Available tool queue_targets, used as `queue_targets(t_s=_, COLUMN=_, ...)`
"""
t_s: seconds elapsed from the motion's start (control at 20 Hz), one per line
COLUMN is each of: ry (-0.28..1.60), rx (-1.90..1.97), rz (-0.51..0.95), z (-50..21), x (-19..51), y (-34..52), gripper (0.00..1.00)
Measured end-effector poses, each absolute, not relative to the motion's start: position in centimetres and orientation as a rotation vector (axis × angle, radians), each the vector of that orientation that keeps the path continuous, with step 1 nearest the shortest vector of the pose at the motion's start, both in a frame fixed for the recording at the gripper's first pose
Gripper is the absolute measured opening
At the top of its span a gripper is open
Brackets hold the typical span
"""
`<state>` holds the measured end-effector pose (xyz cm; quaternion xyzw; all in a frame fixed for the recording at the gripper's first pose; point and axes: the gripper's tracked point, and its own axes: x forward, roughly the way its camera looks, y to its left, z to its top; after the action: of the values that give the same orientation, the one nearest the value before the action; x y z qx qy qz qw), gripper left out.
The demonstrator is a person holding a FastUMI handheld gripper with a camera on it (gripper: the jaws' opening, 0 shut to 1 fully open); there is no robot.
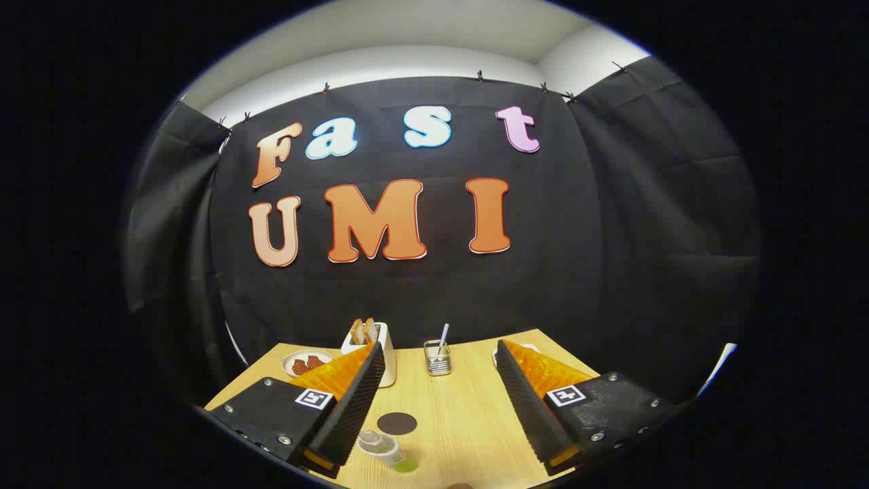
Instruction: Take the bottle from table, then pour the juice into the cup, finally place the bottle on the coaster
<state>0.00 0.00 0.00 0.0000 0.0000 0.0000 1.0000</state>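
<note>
The tongs [440, 380] hover spread and empty above the table [468, 414], leaving room to descend; the cup [385, 449] stands just before the coaster [397, 423].

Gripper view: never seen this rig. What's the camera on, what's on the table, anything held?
The camera rides on a hand-held two-finger gripper and looks forward along its fingers, the two ridged wedges low in the picture. They stand wide apart, holding nothing. Between them on the wooden table lie a dark round coaster and, nearer, a small clear container with green liquid; bottle or cup, I cannot tell. Beyond the fingers: a toaster with bread, a plate of food and a wire holder.
</note>
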Motion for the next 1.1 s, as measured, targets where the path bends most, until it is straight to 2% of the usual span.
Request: queue_targets(t_s=1.1, ry=0.017, rx=-0.049, rz=0.019, z=-0.4, x=-0.3, y=1.9, gripper=0.99)
